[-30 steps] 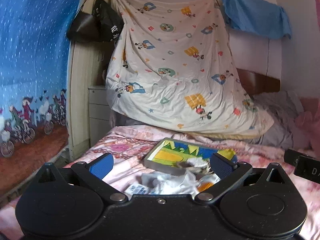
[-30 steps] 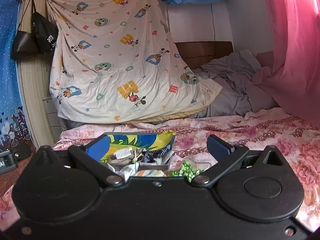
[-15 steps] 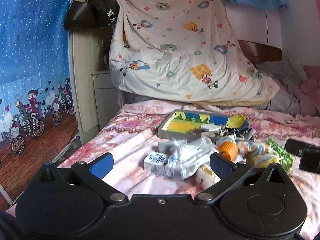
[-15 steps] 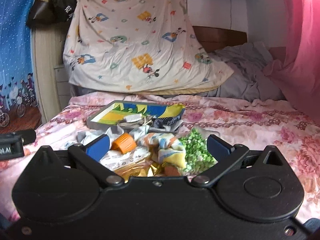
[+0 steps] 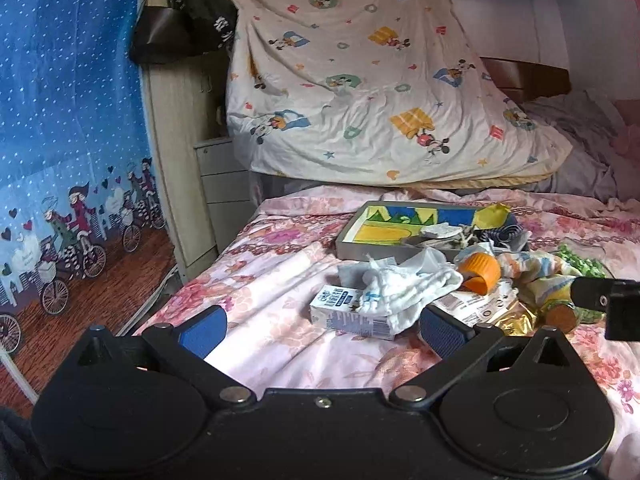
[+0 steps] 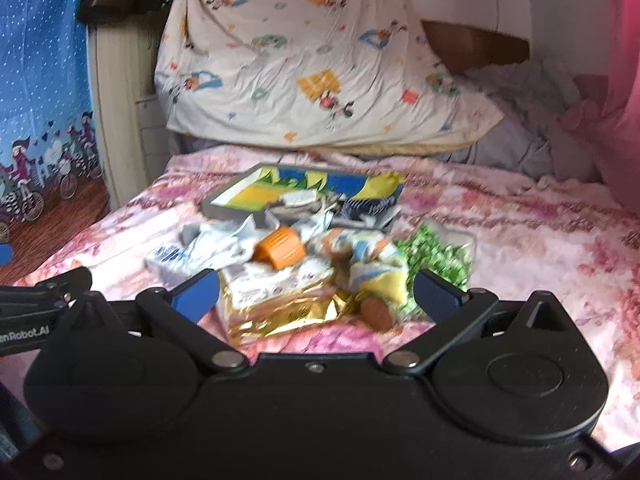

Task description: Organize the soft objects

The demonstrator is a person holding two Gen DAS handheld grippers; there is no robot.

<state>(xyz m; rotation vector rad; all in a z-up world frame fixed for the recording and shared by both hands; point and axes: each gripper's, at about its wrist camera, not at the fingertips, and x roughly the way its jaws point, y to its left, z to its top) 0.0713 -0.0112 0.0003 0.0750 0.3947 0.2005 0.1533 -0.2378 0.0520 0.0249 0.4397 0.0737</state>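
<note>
A heap of things lies on the pink flowered bed (image 5: 280, 344): a white cloth (image 5: 400, 284) over a small white and blue carton (image 5: 348, 314), an orange cap (image 5: 480, 272), a gold foil packet (image 6: 288, 312), a yellow and white soft toy (image 6: 376, 268), a green net bag (image 6: 436, 252). Behind the heap a shallow box with a yellow, blue and green lining (image 5: 412, 226) holds a few small items. My left gripper (image 5: 322, 326) is open and empty, just short of the carton. My right gripper (image 6: 316, 292) is open and empty over the foil packet.
A cartoon-print sheet (image 5: 380, 80) hangs behind the bed over grey bedding (image 6: 528, 120). A wooden cabinet with drawers (image 5: 220, 184) and hanging black bags (image 5: 180, 28) stand at the left. A pink curtain (image 6: 624, 60) hangs at the right. The bed's left edge drops to a brown floor (image 5: 132, 264).
Both grippers have risen and tilted down, so the heap on the bed has come fully into view. Both stay open and empty.
</note>
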